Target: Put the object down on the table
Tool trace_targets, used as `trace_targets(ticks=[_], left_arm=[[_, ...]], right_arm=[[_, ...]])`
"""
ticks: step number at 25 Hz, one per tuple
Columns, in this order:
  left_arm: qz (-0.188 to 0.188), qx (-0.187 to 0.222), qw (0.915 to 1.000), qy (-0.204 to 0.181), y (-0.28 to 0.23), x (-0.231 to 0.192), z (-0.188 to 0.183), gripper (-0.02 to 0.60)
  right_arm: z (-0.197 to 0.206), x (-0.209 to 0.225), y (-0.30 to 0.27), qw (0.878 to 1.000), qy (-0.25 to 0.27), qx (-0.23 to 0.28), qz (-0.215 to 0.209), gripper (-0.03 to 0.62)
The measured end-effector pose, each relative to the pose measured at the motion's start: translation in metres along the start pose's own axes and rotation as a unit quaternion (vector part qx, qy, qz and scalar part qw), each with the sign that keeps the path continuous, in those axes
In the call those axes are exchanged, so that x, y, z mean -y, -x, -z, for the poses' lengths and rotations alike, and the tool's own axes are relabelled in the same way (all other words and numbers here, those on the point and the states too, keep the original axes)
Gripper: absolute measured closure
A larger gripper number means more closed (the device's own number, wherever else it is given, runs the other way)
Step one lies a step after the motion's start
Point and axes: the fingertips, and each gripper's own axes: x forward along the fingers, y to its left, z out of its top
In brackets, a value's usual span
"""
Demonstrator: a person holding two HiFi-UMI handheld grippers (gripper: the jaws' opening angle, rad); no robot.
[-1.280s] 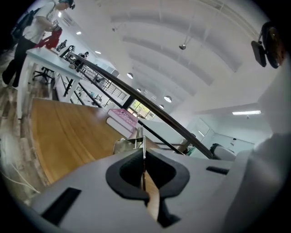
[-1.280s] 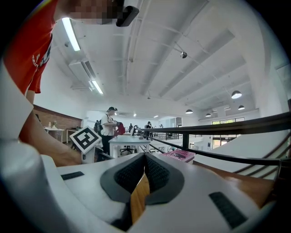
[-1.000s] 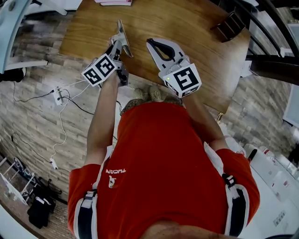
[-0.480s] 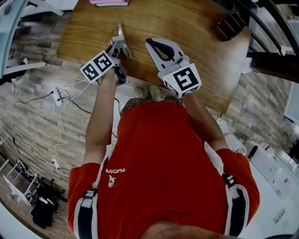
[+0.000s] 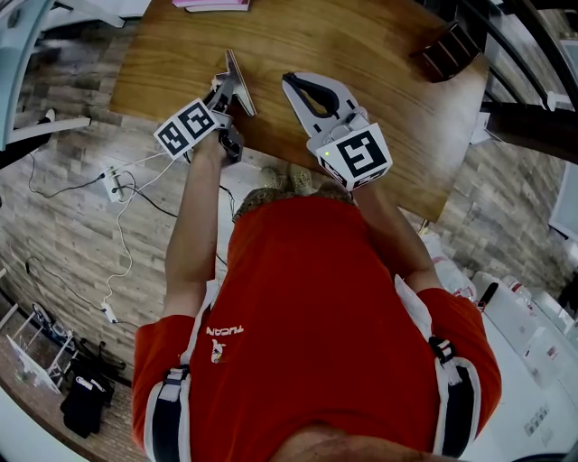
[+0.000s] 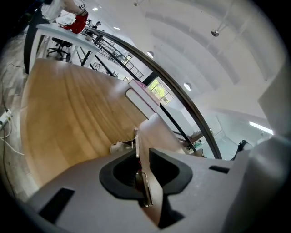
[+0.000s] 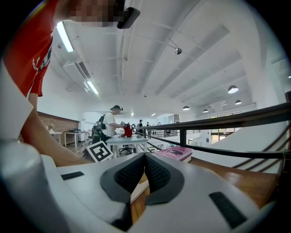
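Observation:
A thin, pale flat board (image 5: 240, 81) stands on edge above the near part of the wooden table (image 5: 361, 41). My left gripper (image 5: 225, 91) has it between its jaws, which are opening while both pads still touch it. In the left gripper view the board (image 6: 153, 133) rises between the fingertips of that gripper (image 6: 142, 160), over the tabletop (image 6: 68, 109). My right gripper (image 5: 293, 84) hovers just right of the board, shut with nothing in it. In its own view the right gripper (image 7: 145, 159) has its pads meeting.
Pink books (image 5: 217, 4) lie at the table's far edge, also seen as a pink book (image 7: 175, 153) ahead of the right gripper. A dark brown object (image 5: 449, 50) sits at the table's right end. A dark railing (image 6: 182, 98) runs behind. Cables and a power strip (image 5: 113, 183) lie on the floor at left.
My left gripper has shifted slightly to the left with the board, which still stands on edge. The right gripper has hardly moved.

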Motion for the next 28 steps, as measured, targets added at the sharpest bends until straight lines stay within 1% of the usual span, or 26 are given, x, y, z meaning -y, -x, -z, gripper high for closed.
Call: trace_targets(ticks=[2,5,10,12,18,21,24,26,28], left_arm=[[0.004,-0.002,1.0,0.004,0.001,-0.001,0.002,0.486],[0.017,0.002,0.9998,0.006,0.003,0.002,0.002,0.455],[0.033,0.009,0.9994,0.004,0.008,0.007,0.0,0.372],[0.027,0.009,0.9995,-0.009,0.011,0.008,-0.001,0.35],[-0.016,0.018,0.9989,-0.041,0.021,0.001,0.001,0.319],[-0.029,0.034,0.9968,-0.066,0.032,0.003,-0.004,0.316],[-0.042,0.062,0.9921,-0.101,0.048,0.01,-0.009,0.316],[-0.044,0.091,0.9858,-0.134,0.062,0.021,-0.015,0.316],[-0.027,0.129,0.9758,-0.174,0.078,0.043,-0.023,0.318]], right_arm=[[0.0,-0.002,-0.001,1.0,0.0,0.0,-0.003,0.569],[0.0,-0.005,-0.002,1.0,-0.001,0.001,-0.006,0.569],[-0.001,-0.008,-0.002,1.0,0.0,0.004,-0.009,0.569],[-0.003,-0.01,-0.001,1.0,0.001,0.006,-0.01,0.569],[-0.007,-0.017,0.005,1.0,0.005,0.013,-0.013,0.569],[-0.01,-0.018,0.007,1.0,0.006,0.017,-0.012,0.569],[-0.012,-0.02,0.011,1.0,0.005,0.023,-0.012,0.569],[-0.015,-0.021,0.014,0.999,0.001,0.029,-0.013,0.569],[-0.018,-0.022,0.017,0.999,-0.005,0.035,-0.015,0.569]])
